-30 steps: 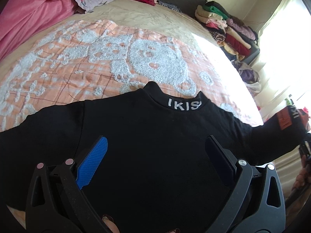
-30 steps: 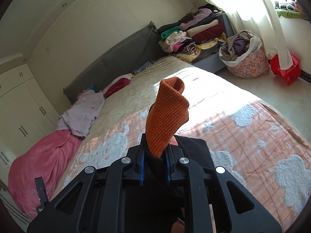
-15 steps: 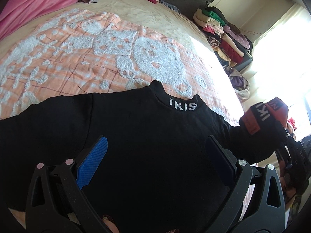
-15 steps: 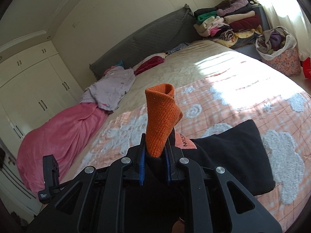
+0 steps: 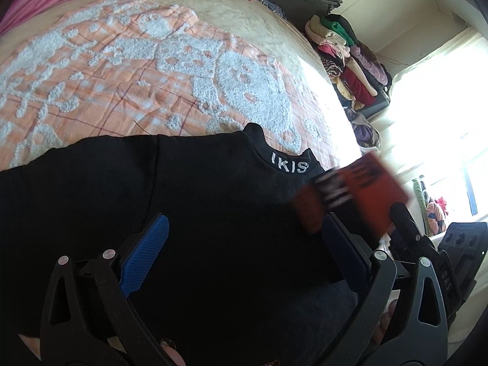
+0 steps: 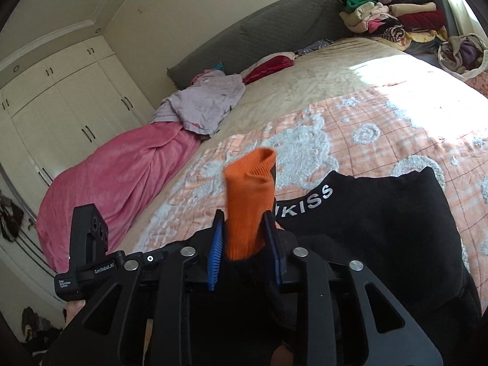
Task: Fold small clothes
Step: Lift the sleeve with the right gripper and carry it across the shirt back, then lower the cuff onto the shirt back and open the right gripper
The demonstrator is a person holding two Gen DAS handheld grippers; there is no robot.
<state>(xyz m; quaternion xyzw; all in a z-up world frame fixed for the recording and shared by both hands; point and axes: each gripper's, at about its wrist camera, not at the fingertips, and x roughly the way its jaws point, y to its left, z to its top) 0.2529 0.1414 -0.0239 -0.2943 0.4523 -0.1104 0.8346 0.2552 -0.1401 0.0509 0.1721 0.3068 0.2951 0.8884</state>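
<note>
I've swung my right gripper [image 6: 245, 244] over the black knit sweater [image 5: 213, 213] on the peach blanket [image 5: 122, 76]. Its jaws have just been opening, loose around the orange ribbed cuff [image 6: 248, 201]. My left gripper [image 5: 241, 256] gapes empty. Only the right view shows the white wardrobe [image 6: 61, 106].

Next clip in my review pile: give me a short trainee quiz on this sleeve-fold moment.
1. Which thing stands between the right gripper pads? A. a pink blanket B. the orange cuff of the black top C. a red pillow
2. True or false: the left gripper is shut on the black top's neck.
3. Fill in: the white letters sit on the top's ____.

Key
1. B. The jaws have just been opening, with the cuff between them.
2. False. It is wide open over the top's body.
3. collar
</note>
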